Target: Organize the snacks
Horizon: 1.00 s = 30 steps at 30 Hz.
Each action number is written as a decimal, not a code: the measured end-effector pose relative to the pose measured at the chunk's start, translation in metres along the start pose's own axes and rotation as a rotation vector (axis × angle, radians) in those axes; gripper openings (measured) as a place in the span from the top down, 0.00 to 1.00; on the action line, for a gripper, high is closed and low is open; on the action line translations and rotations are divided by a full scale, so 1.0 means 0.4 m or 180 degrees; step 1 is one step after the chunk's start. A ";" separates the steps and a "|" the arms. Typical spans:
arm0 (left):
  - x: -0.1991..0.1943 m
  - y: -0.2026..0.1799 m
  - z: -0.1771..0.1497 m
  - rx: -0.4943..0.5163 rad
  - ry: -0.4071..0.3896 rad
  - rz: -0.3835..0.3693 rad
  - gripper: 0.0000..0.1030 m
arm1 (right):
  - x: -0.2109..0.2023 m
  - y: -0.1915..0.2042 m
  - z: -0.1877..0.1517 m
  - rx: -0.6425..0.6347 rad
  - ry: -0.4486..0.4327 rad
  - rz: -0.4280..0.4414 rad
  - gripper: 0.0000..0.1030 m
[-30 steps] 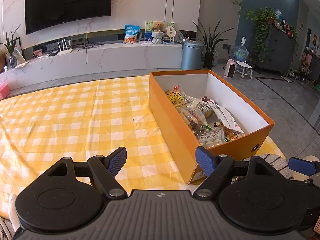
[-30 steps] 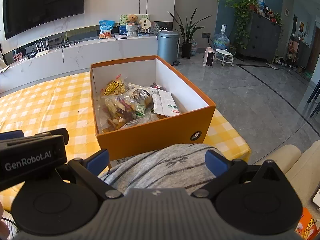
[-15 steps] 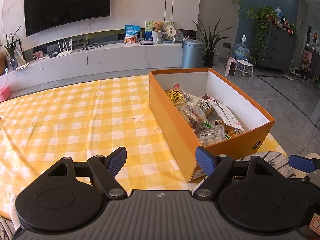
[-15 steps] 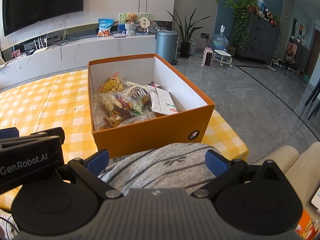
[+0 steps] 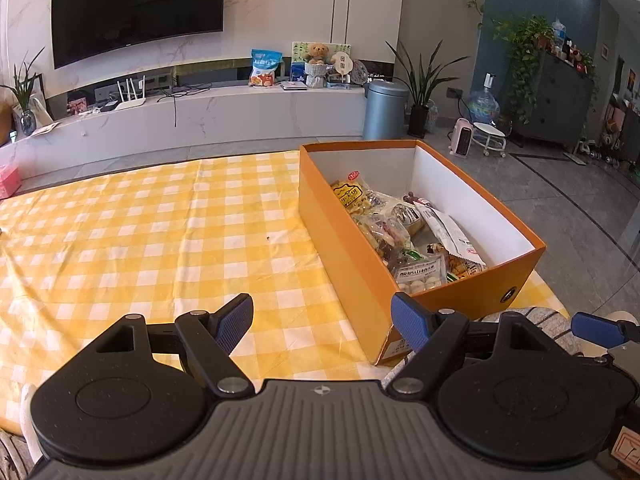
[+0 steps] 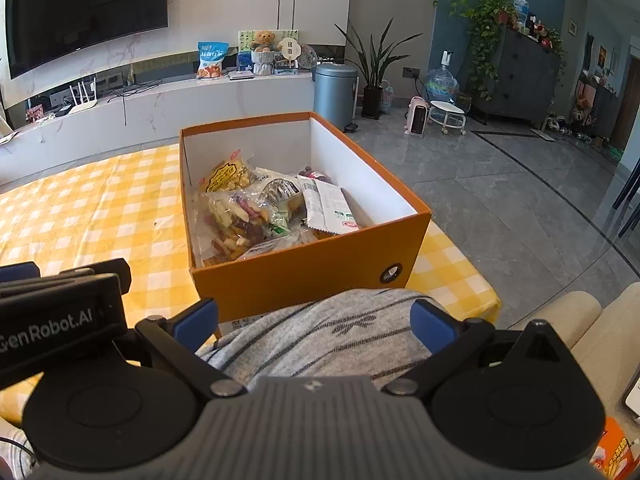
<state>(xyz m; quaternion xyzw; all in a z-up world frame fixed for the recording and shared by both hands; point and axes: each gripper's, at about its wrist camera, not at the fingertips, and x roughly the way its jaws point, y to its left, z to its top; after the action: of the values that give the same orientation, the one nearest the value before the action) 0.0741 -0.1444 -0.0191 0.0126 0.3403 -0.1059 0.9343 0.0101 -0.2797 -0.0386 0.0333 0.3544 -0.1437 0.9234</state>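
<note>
Yellow-checked tablecloth (image 5: 168, 240) bears the orange box (image 6: 304, 272) of snacks (image 6: 256, 208) at its edge; both left gripper (image 5: 322, 320) and right gripper (image 6: 316, 320) gape empty, so a careless nudge could tip it floorward.

Black claw (image 5: 322, 322) with blue pads, grey striped clothing (image 6: 320, 336).

Nothing has visibly changed: the snacks (image 6: 256, 208) lie in the orange box (image 6: 312, 268) as before.

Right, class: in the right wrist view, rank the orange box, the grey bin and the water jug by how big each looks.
1. orange box: by far the largest, but also the nearest.
2. grey bin.
3. water jug: smallest, and farther back, so true size is unsure.
</note>
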 end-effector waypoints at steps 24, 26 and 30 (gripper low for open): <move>0.001 -0.004 -0.001 0.0030 0.0046 0.0032 0.11 | 0.004 0.017 -0.005 -0.0127 -0.0045 -0.0112 0.03; 0.002 -0.004 -0.001 0.0027 0.0053 0.0032 0.11 | 0.004 0.018 -0.005 -0.0126 -0.0046 -0.0112 0.03; 0.001 -0.003 -0.001 0.0029 0.0050 0.0032 0.11 | 0.003 0.019 -0.006 -0.0129 -0.0042 -0.0114 0.03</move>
<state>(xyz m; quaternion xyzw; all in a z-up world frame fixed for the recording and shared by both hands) 0.0740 -0.1458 -0.0195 0.0193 0.3470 -0.1026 0.9320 0.0117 -0.2723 -0.0414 0.0074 0.3518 -0.1532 0.9234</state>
